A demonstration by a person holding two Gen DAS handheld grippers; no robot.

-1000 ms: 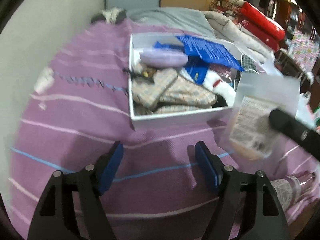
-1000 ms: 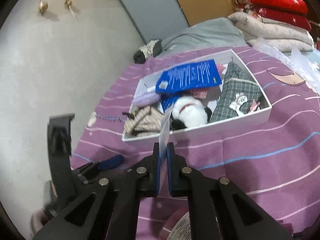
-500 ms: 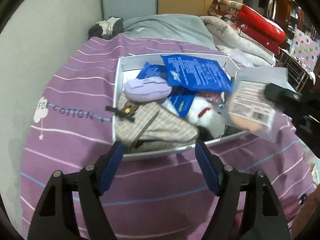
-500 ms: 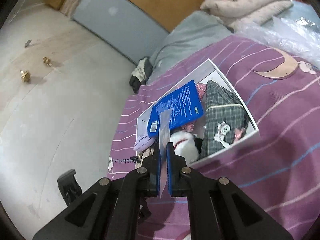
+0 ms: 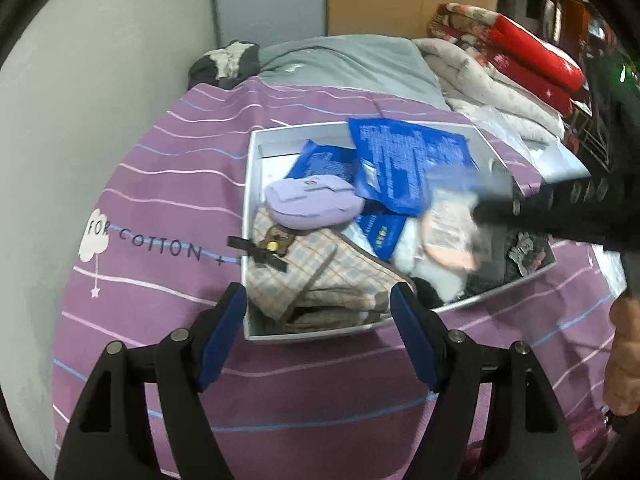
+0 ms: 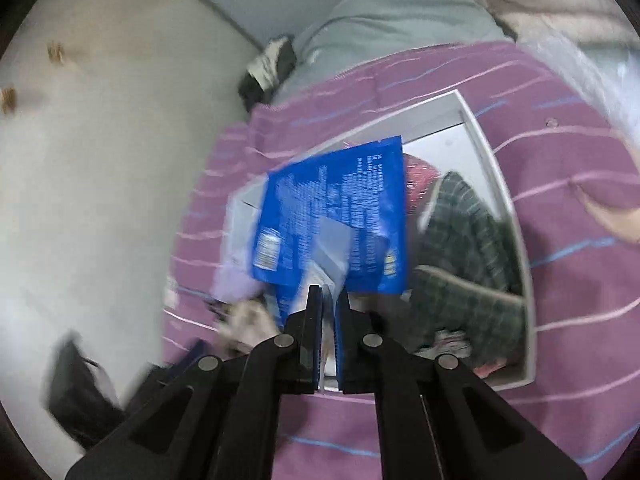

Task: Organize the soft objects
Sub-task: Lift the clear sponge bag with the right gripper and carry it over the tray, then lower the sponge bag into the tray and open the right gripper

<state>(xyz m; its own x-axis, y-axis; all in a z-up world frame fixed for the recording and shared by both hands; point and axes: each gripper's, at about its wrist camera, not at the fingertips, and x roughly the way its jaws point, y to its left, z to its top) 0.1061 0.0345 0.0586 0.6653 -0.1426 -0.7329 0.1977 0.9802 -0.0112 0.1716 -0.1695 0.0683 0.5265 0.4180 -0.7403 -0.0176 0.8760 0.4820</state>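
Observation:
A white box (image 5: 249, 200) sits on the purple striped bedcover (image 5: 160, 184). It holds a lilac pouch (image 5: 312, 202), blue packets (image 5: 408, 168), beige plaid cloth (image 5: 320, 272) and green plaid cloth (image 6: 464, 240). My left gripper (image 5: 318, 300) hovers open and empty over the box's near edge. My right gripper (image 6: 326, 296) is shut on a clear plastic packet (image 6: 332, 244) and holds it over the blue packet (image 6: 332, 208). In the left wrist view, the right gripper (image 5: 480, 208) reaches in from the right with the blurred packet (image 5: 452, 236) above the box's middle.
A pale wall runs along the bed's left side. Grey bedding (image 5: 352, 56), a dark sock bundle (image 5: 224, 64) and folded red and cream quilts (image 5: 520, 56) lie behind the box. A hand (image 5: 624, 360) shows at the right edge. The blurred left gripper (image 6: 80, 392) shows in the right wrist view.
My right gripper has carried the clear packet from beside the box to above its contents. The left gripper rose a little at first, then held still, open.

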